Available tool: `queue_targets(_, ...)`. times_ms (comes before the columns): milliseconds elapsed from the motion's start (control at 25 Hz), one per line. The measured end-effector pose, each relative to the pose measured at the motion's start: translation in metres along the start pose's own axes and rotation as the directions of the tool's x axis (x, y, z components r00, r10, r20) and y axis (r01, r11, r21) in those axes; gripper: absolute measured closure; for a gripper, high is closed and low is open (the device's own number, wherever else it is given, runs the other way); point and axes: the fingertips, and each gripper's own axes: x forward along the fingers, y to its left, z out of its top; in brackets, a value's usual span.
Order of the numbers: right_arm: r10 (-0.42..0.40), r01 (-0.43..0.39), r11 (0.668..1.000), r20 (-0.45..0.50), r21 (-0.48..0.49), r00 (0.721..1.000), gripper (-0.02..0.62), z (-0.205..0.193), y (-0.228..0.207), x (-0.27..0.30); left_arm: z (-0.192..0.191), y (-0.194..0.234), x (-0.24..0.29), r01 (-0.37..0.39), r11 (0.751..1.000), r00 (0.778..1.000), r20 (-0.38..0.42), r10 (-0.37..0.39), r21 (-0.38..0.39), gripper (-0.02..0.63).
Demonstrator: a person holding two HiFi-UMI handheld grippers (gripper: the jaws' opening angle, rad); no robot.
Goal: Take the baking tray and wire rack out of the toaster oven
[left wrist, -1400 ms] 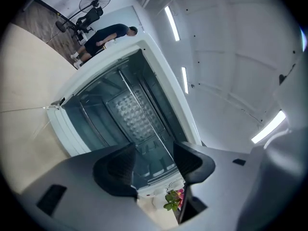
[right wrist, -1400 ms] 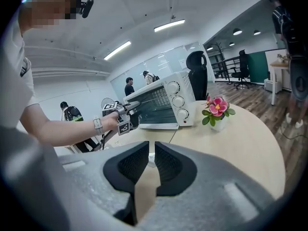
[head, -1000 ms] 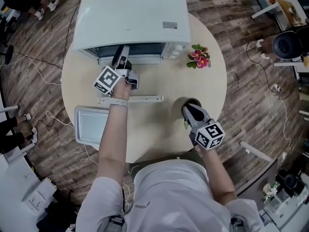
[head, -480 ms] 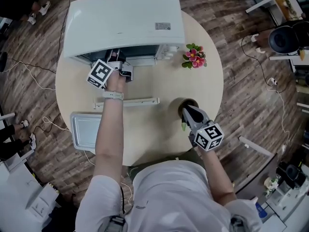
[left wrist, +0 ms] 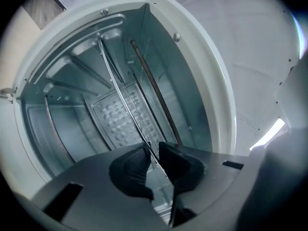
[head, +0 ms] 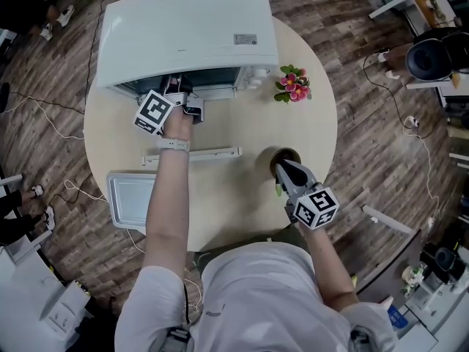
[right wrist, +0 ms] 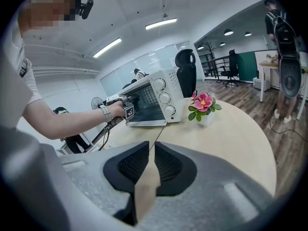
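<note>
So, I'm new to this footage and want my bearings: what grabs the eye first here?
The big white toaster oven at the far side of the round table, with the left gripper reaching into its open mouth, jaws closing around the wire rack. Next, the baking tray at the table's left edge and the pink flowers right of the oven.

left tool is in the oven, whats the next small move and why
Probably finish closing the left tool on the wire rack: its jaws are closing with the front wire between them, not pinched, and the baking tray already lies outside.
</note>
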Motion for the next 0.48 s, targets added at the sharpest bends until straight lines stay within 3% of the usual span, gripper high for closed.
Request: queue_targets(480,-0.001,0.001,1.0,0.011,-0.006,1.0,0.56,-0.005,0.016,-0.011,-0.008,-0.002,-0.024,-0.011,0.993,1.0,0.022,0.013,-0.117,0.571)
